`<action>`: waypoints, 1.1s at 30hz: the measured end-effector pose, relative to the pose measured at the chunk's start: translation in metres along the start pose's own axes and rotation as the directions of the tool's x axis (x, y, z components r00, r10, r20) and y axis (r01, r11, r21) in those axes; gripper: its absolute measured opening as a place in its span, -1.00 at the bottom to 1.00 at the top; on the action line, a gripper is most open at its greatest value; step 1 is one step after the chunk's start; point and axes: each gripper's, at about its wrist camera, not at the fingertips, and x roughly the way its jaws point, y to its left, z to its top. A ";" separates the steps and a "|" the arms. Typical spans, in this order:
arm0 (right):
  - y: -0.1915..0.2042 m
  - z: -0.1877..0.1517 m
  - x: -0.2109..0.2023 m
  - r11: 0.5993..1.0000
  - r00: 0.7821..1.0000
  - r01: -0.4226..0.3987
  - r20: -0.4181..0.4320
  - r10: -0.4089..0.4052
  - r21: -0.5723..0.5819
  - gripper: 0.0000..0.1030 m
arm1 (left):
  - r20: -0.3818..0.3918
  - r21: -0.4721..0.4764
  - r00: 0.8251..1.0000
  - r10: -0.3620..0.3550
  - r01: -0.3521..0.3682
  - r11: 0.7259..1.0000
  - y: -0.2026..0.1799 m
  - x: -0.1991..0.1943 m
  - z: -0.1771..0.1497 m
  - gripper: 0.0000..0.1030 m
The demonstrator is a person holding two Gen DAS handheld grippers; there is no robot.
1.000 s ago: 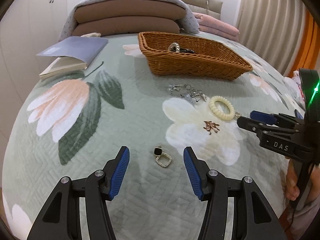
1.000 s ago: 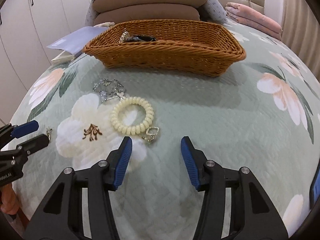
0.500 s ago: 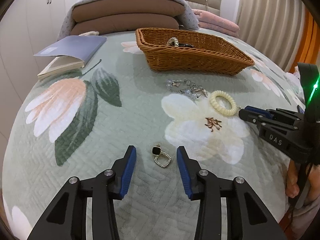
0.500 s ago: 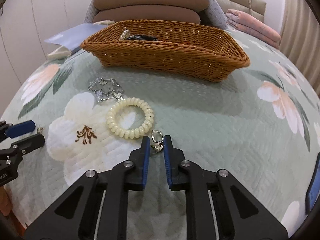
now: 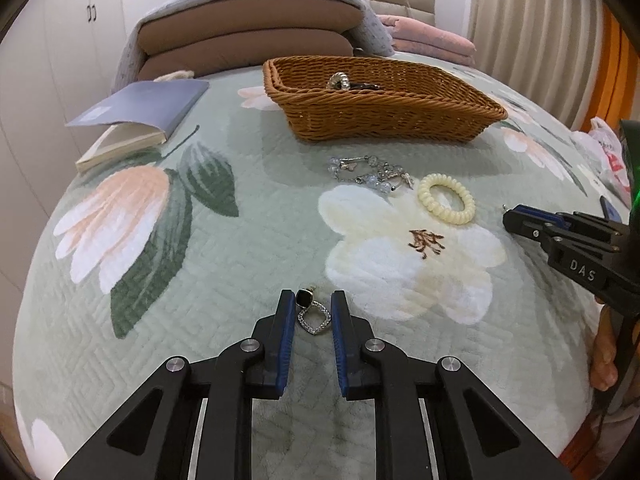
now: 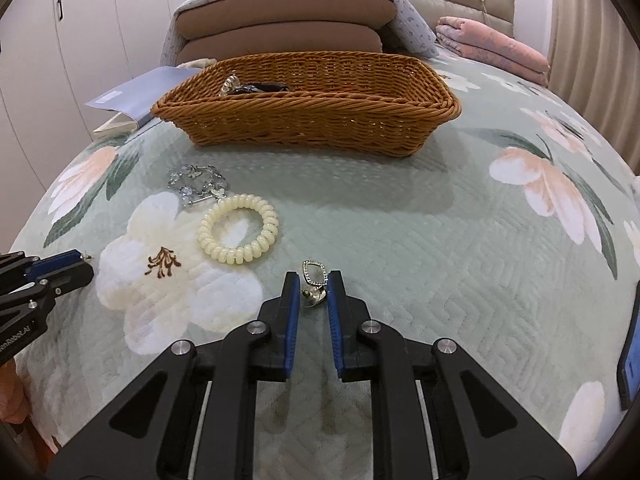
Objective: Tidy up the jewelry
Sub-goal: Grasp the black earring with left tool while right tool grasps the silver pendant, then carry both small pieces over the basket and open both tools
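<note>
My left gripper (image 5: 311, 312) is shut on a black-and-crystal earring (image 5: 311, 314) and holds it just above the green floral quilt. My right gripper (image 6: 314, 292) is shut on the matching earring (image 6: 315, 280), also low over the quilt. A cream spiral hair tie (image 5: 447, 199) and a silver crystal bracelet (image 5: 370, 172) lie on the quilt in front of a wicker basket (image 5: 380, 114). The basket holds some jewelry (image 5: 340, 81). The right gripper shows in the left wrist view (image 5: 516, 216), the left gripper in the right wrist view (image 6: 82, 264).
A blue-covered book (image 5: 136, 120) lies at the back left of the bed. Stacked brown pillows (image 5: 248, 40) and folded pink blankets (image 5: 432, 40) sit behind the basket. A plastic bag (image 5: 608, 152) lies at the right bed edge.
Both grippers have closed from wide open, each onto an earring. The right one closed first and has lifted slightly; the left one closed in the last half second.
</note>
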 end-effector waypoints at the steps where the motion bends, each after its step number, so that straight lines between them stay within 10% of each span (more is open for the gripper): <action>1: 0.000 -0.001 -0.001 1.000 1.000 -0.002 0.002 0.002 0.002 -0.75 | 0.007 0.004 1.000 0.003 -0.003 1.000 -0.001 -0.001 0.000 -0.70; 18: -0.009 0.022 -0.050 0.999 0.991 -0.039 0.131 0.036 0.020 -0.75 | 0.223 -0.005 0.966 -0.131 0.135 0.991 0.000 -0.052 0.019 -0.72; 33: -0.051 0.168 0.000 0.989 0.983 -0.127 0.139 0.116 0.074 -0.74 | 0.217 0.022 0.952 -0.216 0.216 0.976 -0.025 0.002 0.180 -0.72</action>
